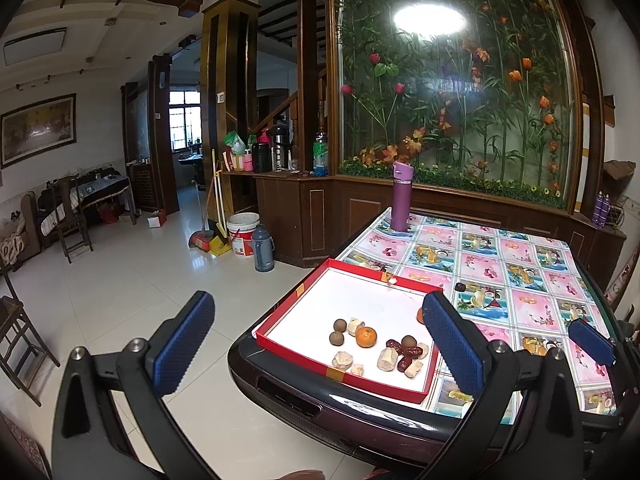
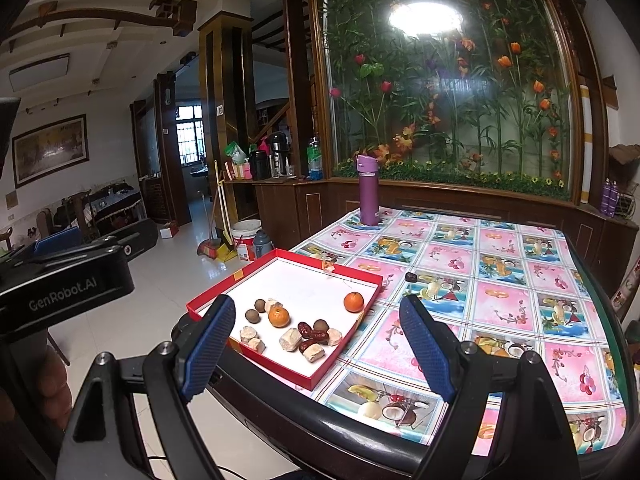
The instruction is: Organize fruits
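Note:
A shallow red tray with a white floor sits at the near left corner of the table. In it lie an orange, brown longans, red dates and pale chunks. A second orange rests by the tray's right wall. One dark date lies alone on the tablecloth. My left gripper hangs open before the table's corner. My right gripper is open too, short of the tray, holding nothing.
The table has a fruit-patterned cloth and a dark raised edge. A purple bottle stands at its far left. To the left is tiled floor, with a bucket, a broom and a grey flask. A wooden cabinet with a flowered glass panel stands behind.

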`<state>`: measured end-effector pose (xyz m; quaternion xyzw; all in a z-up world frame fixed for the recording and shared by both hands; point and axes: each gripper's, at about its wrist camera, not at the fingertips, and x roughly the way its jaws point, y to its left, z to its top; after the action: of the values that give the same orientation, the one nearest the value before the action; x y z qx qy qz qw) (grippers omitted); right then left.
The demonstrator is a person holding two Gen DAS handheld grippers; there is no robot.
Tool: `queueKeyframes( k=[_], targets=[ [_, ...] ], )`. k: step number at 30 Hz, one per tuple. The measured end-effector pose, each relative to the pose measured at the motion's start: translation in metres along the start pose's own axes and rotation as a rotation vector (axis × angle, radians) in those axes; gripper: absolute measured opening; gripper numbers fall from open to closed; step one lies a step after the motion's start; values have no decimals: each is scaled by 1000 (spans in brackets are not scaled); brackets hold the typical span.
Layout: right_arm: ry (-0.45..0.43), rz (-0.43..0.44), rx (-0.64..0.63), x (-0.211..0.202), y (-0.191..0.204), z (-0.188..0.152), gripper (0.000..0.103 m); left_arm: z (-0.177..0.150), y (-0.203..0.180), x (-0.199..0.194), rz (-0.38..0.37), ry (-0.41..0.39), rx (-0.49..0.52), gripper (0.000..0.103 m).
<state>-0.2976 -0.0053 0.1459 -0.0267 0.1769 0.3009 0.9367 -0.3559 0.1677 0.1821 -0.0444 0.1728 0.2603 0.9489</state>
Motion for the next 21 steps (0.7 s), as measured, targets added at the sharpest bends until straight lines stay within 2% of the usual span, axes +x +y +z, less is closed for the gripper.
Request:
queueKeyframes(
  k=[21],
  targets=[
    [8,0,4,2,-3,-2,84,-4,-2,1,-1,9,0,103]
  ],
)
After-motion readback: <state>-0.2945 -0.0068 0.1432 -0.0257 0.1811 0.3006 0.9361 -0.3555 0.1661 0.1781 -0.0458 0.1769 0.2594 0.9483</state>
